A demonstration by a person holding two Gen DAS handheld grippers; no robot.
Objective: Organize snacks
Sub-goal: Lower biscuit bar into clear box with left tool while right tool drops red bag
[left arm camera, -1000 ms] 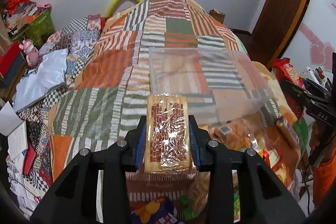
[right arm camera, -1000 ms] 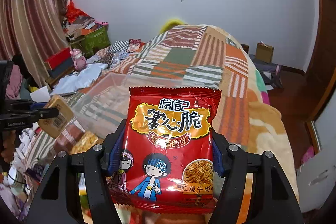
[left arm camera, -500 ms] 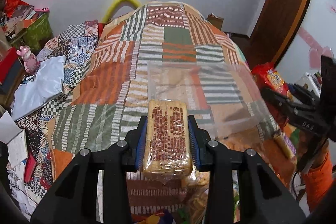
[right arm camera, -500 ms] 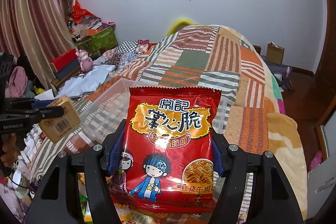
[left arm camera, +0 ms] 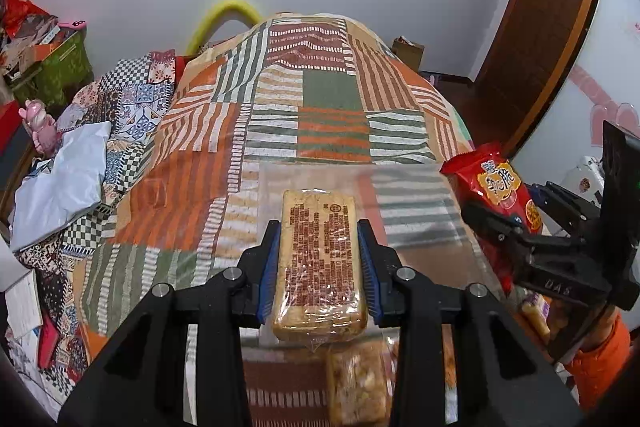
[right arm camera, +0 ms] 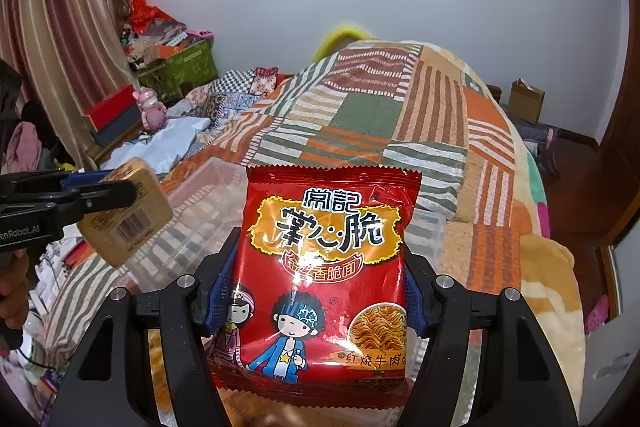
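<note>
A: Snacks, two in hand. Your left gripper pinches a tan wrapped cake bar by its long edges, printed side up, nose pointing ahead. Why edgewise?

B: Likely so the flat bar stays level and drops in flat. Your right gripper clamps the red noodle-snack packet at its lower sides, upright, label facing the lens.

A: Where do they sit against the bin?

B: A clear plastic bin lies on the striped quilt, just ahead of and below your left fingertips. From the right wrist view its transparent wall shows ahead-left of the packet, between your two grippers.

A: Anything below?

B: Another clear-wrapped snack shows under your left jaws; whether it is inside the bin, cannot tell.

A: Judgement?

B: Both loads look carried, not placed. Holding them high and apart probably keeps the grippers from colliding over the opening. The puffy packet may slip if squeezed low.
</note>
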